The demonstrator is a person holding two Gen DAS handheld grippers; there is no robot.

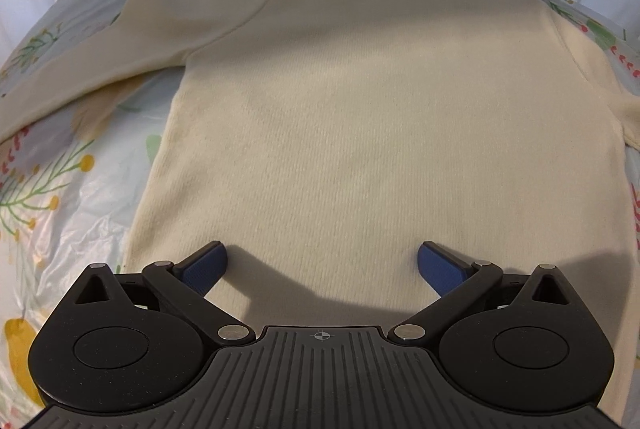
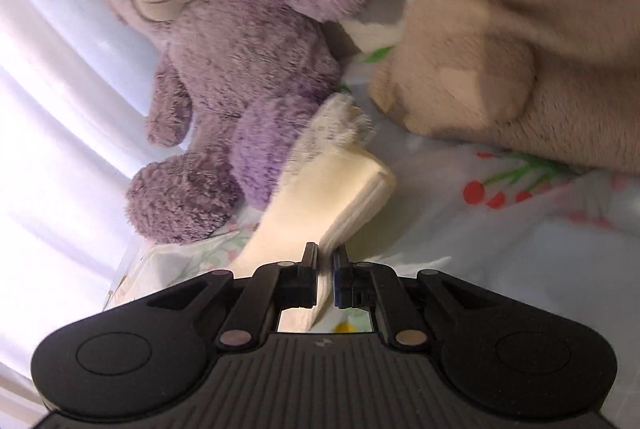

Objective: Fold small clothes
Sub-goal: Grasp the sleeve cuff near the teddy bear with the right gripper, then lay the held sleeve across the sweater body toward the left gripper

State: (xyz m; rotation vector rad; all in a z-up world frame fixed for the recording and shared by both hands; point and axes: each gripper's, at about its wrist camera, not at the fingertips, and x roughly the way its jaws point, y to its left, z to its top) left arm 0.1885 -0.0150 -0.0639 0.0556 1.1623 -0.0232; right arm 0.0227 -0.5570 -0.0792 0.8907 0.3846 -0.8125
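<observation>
A cream knit sweater (image 1: 372,101) lies flat on the floral sheet in the left wrist view, collar far, hem near. Its left sleeve (image 1: 100,65) stretches out to the left. My left gripper (image 1: 322,261) is open and empty, its blue pads just above the sweater's hem. In the right wrist view my right gripper (image 2: 326,261) is shut on a cream sleeve (image 2: 320,197) with a lace cuff (image 2: 336,125). The sleeve rises away from the jaws toward the purple bear.
A purple teddy bear (image 2: 224,69) sits against the white curtain (image 2: 48,149), close behind the held sleeve. A large beige plush toy (image 2: 520,41) lies to the right. The floral sheet (image 1: 44,189) covers the bed around the sweater.
</observation>
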